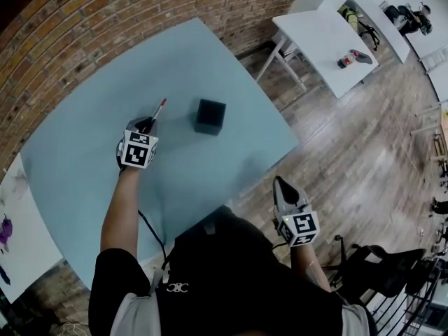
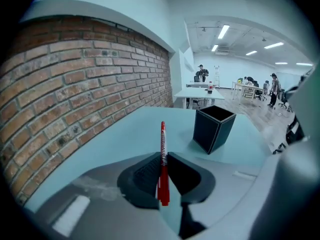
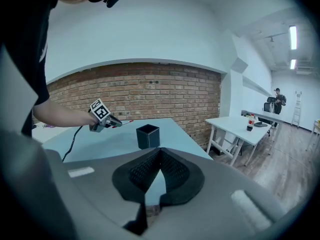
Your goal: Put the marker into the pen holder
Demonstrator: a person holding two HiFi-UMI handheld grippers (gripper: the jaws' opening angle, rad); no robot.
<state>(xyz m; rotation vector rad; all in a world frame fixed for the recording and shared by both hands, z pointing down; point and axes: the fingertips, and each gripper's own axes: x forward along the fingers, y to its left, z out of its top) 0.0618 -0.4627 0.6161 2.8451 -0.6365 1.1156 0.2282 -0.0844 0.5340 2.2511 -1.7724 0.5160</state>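
A brick wall (image 1: 105, 19) is seen along the left and far sides of the room, with a plain white wall rising above it. A pale blue desk (image 1: 77, 138) is set against the brick, its top smooth and matte.

Left of the desk's middle, the left gripper (image 1: 148, 123) is held clear of the surface by a bare forearm, with a cable trailing from it. Its jaws are pinched on a red marker (image 1: 159, 108), gripped low on the barrel so that most of its length sticks out ahead of the jaws, towards the brick wall. The marker is left of the holder (image 1: 210, 116) and apart from it. The holder, a dark square box with an open top, is stood upright near the desk's middle.

Further right, off the desk's near edge, the right gripper (image 1: 281, 183) is held over a wood-plank floor (image 1: 350, 152); its jaws are pressed together with nothing between them. Beyond, a white table (image 1: 315, 37) with a bottle (image 3: 251, 122) on it is seen, and people are seen standing far off under strip lights (image 2: 223, 32).

Black-and-white square patterns are carried on each gripper's cube. Print is borne on the marker's barrel, but it is too small to be read.
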